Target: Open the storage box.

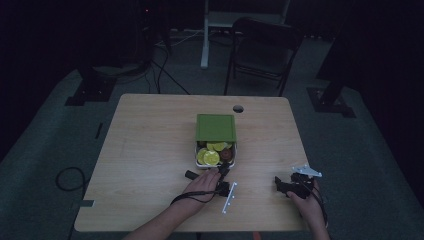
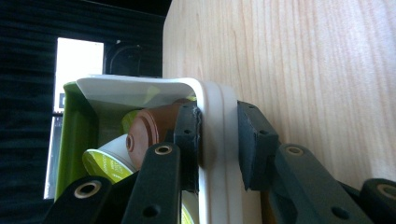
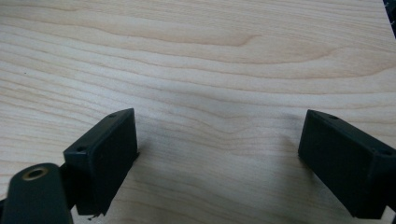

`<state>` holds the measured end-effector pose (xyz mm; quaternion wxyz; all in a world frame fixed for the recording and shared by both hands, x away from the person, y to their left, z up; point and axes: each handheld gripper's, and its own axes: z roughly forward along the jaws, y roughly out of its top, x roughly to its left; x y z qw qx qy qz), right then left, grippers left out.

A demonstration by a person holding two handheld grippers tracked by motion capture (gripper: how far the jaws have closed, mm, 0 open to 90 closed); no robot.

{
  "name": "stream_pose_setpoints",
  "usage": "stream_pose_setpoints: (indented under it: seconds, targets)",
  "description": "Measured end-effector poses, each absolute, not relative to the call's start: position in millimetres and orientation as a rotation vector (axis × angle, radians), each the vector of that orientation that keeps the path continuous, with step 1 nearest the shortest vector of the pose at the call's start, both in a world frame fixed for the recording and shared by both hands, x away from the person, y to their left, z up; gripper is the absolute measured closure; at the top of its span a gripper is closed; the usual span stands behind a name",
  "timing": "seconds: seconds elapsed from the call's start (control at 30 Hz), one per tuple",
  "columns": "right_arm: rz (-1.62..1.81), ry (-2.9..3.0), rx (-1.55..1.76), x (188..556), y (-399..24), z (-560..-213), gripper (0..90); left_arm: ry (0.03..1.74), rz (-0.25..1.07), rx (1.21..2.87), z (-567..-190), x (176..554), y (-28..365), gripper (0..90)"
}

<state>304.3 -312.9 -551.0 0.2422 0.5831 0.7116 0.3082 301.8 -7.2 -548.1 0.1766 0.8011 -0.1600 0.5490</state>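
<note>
A dim room seen from above, with a pale wooden table filling the middle of the frame. Just right of centre on it sits a small white box of coffee capsules, its green lid swung open and lying flat toward the top of the frame.

The person's left hand reaches in from the bottom centre and puts the left gripper to the box's lower edge. In the left gripper view, its two black jaws are pinched on the box's white wall at centre frame, one pad inside the box and one outside, both pressing the rim. A brown capsule lies against the inner pad, with a lime-green capsule at lower left.

The right gripper rests at the lower right of the high view, well apart from the box. In the right gripper view its jaws stand wide apart over bare wood, holding nothing.

The box looks like thin, rigid plastic, light even when full, and probably smooth enough to slip. The wall near a corner seems the sound place to hold, as it is stiffest there. A one-sided pinch may let the box tilt and spill the loose capsules; the open lid adds weight at the far side.
</note>
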Motion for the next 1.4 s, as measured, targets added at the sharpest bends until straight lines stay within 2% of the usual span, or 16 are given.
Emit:
stream_pose_setpoints:
  seconds: [1.4]
  targets:
    - [0.842,1.945,1.594,304,-313,-551,11.2,-0.444,1.462,2.324,-547,252,-5,72.6]
